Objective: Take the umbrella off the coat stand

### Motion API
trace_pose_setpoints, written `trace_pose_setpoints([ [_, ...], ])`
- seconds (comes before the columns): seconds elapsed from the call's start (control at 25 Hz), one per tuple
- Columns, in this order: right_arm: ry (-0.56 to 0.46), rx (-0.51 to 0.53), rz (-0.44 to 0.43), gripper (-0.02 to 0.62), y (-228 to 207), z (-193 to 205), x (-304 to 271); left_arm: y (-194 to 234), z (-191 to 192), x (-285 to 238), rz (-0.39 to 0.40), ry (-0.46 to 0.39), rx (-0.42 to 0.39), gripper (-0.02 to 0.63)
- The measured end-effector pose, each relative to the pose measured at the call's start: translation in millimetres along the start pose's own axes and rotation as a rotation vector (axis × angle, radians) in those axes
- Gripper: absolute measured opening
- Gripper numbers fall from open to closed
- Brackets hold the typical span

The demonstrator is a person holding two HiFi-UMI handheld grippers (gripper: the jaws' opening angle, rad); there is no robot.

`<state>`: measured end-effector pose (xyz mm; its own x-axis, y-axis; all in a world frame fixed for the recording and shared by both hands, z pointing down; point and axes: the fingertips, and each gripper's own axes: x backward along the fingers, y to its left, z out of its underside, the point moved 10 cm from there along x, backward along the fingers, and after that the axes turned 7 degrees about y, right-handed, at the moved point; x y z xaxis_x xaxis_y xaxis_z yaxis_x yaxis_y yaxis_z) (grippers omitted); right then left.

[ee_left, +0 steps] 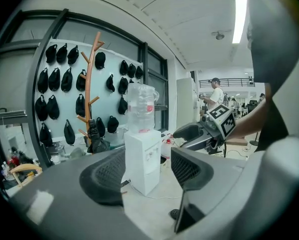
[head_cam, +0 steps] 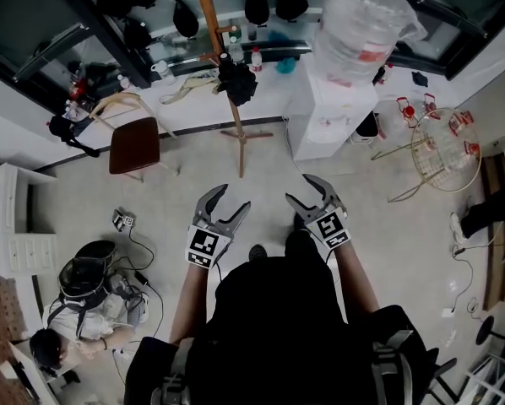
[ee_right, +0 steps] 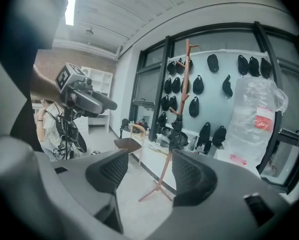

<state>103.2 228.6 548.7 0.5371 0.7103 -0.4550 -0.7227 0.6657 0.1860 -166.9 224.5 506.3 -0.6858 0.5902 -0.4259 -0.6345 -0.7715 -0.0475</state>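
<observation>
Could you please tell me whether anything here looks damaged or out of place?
The water bottle on the dispenser looks crumpled, its walls dented in. Nothing else stands out; the umbrella hangs on the coat stand.

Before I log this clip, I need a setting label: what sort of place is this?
Probably an office or lab workspace: it has a water dispenser, a coat stand and a chair.

A pale floor (head_cam: pixel 261 154) runs up to a low white counter (head_cam: pixel 193 104) beneath dark-framed windows (ee_right: pixel 163 84), where rows of black caps (ee_left: pixel 54 79) hang on a pale panel. A white water dispenser (head_cam: pixel 320 116) topped by a clear bottle (head_cam: pixel 354 24) stands against the counter. A brown-seated chair (head_cam: pixel 135 144) stands further left and a wire rack (head_cam: pixel 445 150) to the right. A strip light (ee_left: pixel 239 19) glows on the white ceiling.
</observation>
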Motion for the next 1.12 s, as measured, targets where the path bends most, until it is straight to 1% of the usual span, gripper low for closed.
trace_pose_setpoints([
  [0.56,-0.013,0.041,-0.074,0.276,-78,1,-19,1,-32,-55,-0.077,0.006,0.04,0.287],
  [1.12,-0.003,0.081,-0.17,0.273,-148,12,-36,-6,-51,-110,-0.17,0.009,0.118,0.287],
])
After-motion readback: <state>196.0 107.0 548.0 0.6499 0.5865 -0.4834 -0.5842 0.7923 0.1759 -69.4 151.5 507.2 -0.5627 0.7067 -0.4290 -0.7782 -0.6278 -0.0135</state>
